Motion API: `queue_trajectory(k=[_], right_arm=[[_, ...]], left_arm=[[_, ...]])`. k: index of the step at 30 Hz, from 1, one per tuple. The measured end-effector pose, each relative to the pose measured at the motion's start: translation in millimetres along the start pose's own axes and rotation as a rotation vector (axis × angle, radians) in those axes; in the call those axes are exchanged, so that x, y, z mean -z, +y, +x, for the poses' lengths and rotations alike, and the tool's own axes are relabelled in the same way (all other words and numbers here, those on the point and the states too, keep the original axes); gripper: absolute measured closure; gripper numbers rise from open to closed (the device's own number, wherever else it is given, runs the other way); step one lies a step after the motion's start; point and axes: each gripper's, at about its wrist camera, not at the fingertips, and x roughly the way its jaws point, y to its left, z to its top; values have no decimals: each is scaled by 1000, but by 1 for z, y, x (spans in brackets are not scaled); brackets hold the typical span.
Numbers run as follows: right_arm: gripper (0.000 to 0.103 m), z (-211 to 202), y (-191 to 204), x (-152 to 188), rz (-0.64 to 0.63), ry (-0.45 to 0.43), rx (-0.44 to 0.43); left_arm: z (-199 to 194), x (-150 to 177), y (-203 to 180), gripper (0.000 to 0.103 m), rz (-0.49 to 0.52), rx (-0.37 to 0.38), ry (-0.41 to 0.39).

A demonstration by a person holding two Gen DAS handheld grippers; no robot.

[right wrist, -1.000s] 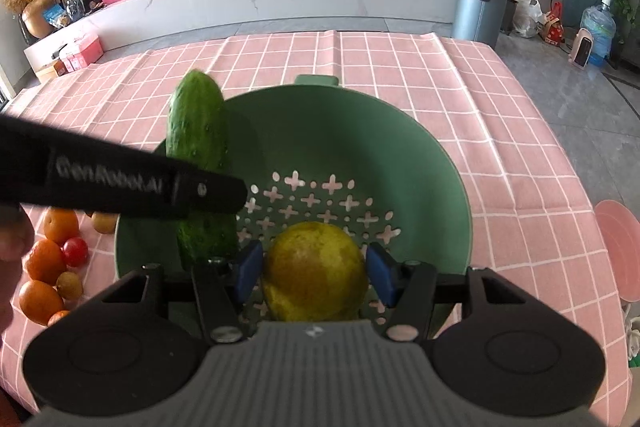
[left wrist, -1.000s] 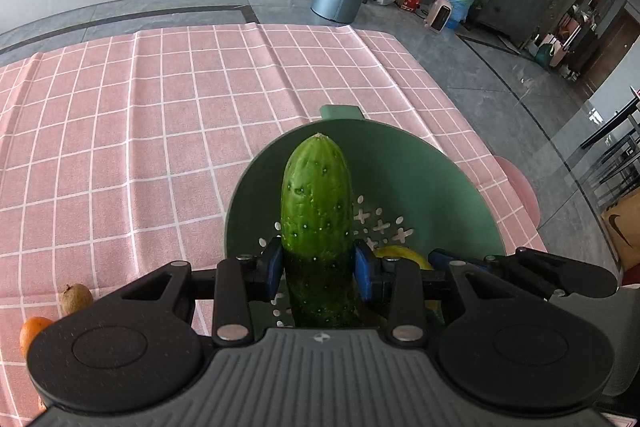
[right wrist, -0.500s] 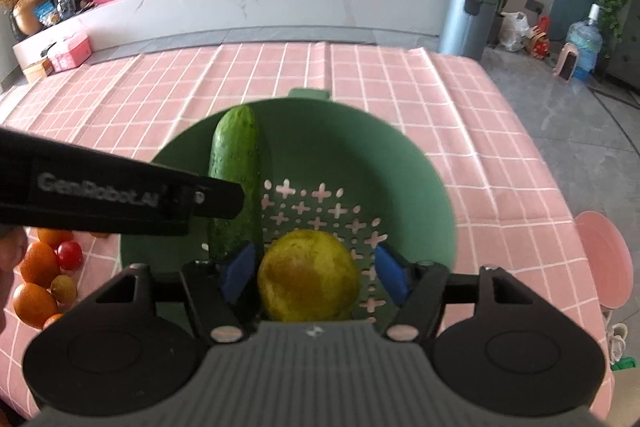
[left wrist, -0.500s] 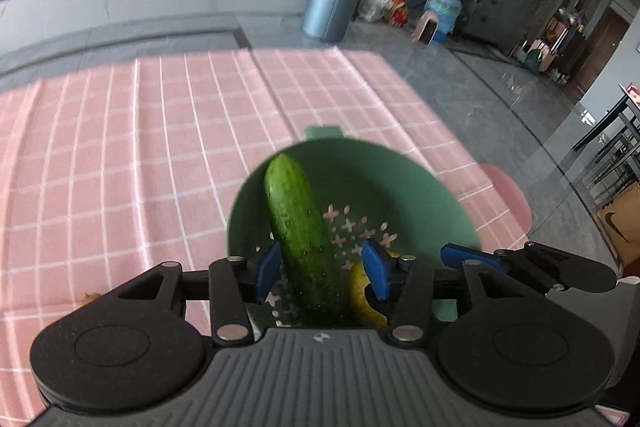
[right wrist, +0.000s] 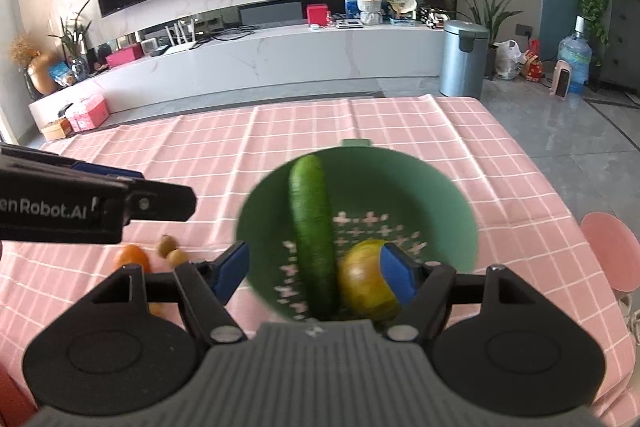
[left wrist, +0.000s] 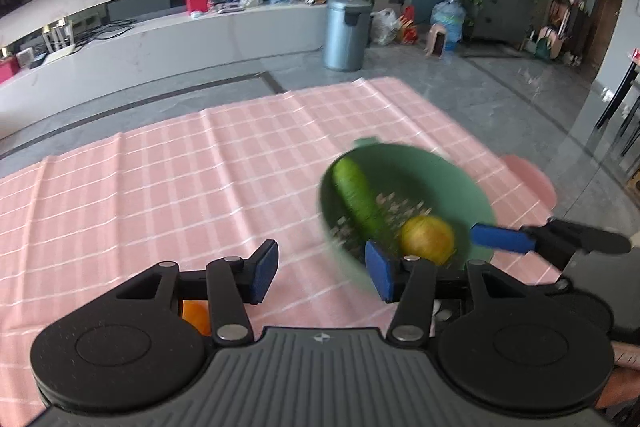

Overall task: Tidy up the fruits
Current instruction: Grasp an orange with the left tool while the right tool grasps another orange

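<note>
A green colander [right wrist: 452, 203] stands on the pink checked tablecloth and also shows in the left wrist view [left wrist: 448, 179]. Inside it lie a cucumber [right wrist: 312, 227] [left wrist: 358, 197] and a yellow-green round fruit [right wrist: 366, 281] [left wrist: 428, 239]. My left gripper [left wrist: 322, 273] is open and empty, raised to the left of the colander. My right gripper [right wrist: 316, 273] is open and empty, raised over the colander's near rim. An orange [right wrist: 130, 257] and small brown fruits [right wrist: 168, 245] lie on the cloth to the left. An orange [left wrist: 196, 313] shows under my left gripper.
A pink stool [right wrist: 610, 251] stands past the table's right edge. The far table edge [right wrist: 360, 99] runs in front of a grey floor, a white counter and a metal bin [right wrist: 464, 59].
My left gripper let go of the cucumber, opened and drew back to the left. My right gripper released the round fruit, opened wide and rose. Both now lie in the colander.
</note>
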Motion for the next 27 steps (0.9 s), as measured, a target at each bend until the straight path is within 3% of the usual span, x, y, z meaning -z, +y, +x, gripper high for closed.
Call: queue_trajectory(k=[10,16,23,27], right_arm=[[34,-8,46,21,-13,59,-83],[34,2,68,30,-29,109,-100],[43,18,89,40,-76,161,-117],[44,29,96,47,-81,208,-141]], left_arm=[[-25,32,51,44,-48,-68,66],[-31,45,92,44,-149,-36,82],[-10,63,119,44,-252,-26,129],[3,74,120,44,-240,5,158]])
